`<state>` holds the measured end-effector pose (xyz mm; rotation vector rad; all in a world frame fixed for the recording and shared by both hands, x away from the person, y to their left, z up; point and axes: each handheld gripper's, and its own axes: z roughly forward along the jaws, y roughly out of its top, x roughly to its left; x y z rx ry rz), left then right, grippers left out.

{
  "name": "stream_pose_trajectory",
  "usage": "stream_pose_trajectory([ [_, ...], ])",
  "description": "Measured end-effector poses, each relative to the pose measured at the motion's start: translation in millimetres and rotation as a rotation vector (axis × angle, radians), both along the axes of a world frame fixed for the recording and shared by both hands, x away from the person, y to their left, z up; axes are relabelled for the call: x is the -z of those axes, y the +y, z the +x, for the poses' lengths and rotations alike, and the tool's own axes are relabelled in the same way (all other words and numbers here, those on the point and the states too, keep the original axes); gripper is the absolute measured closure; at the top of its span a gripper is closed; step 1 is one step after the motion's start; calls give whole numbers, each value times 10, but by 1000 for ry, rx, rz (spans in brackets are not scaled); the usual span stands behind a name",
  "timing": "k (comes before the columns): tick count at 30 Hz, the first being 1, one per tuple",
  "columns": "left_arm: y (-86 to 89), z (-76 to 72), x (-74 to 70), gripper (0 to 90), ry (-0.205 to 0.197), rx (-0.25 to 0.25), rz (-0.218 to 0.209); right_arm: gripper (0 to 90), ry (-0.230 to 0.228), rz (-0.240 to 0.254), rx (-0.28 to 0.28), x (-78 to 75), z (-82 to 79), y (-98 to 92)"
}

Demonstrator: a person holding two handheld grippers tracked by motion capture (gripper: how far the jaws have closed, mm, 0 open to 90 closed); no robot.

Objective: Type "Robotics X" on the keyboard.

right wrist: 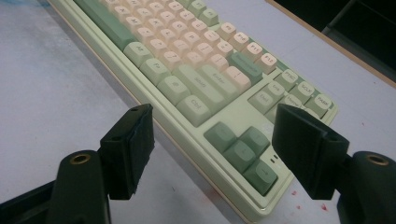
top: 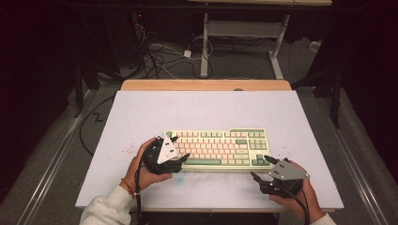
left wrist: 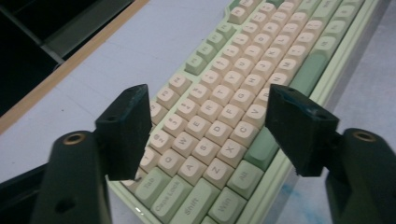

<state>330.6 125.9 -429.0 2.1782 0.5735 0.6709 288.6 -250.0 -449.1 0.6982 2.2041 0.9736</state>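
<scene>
I see the big white table [top: 141, 117] first, and the green keyboard [top: 218, 149] lies low in the middle of the frame, its long side running left to right. My left gripper [top: 179, 147] hangs over the keyboard's left end, jaws spread, nothing between them. My right gripper [top: 261, 167] waits just below the right corner, jaws spread too. My left is nearer.

Keyboard [top: 218, 149]: pale green case, cream and pink keycaps, darker green modifier, space and arrow keys. It lies flat and face up on the white table top [top: 202, 108], long side parallel to the near edge, slightly nearer that edge than the far one. All visible keycaps are seated; legends legible in both gripper views.
</scene>
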Motion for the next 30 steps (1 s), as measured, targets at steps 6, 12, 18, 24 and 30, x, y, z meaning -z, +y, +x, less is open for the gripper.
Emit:
stream_pose_trajectory([
  [6,-38,-3,21,640,67,72,-41,302,-1,-4,-5,1,-4,4],
  [12,-79,11,52,813,110,108,-33,305,4,-7,-4,7,1,12],
  [18,-172,38,116,872,149,131,16,305,8,-10,-7,15,5,16],
  [24,-247,95,176,874,172,123,44,306,10,-11,-9,19,3,16],
  [30,-272,120,218,874,187,128,70,306,12,-14,-10,23,3,15],
])
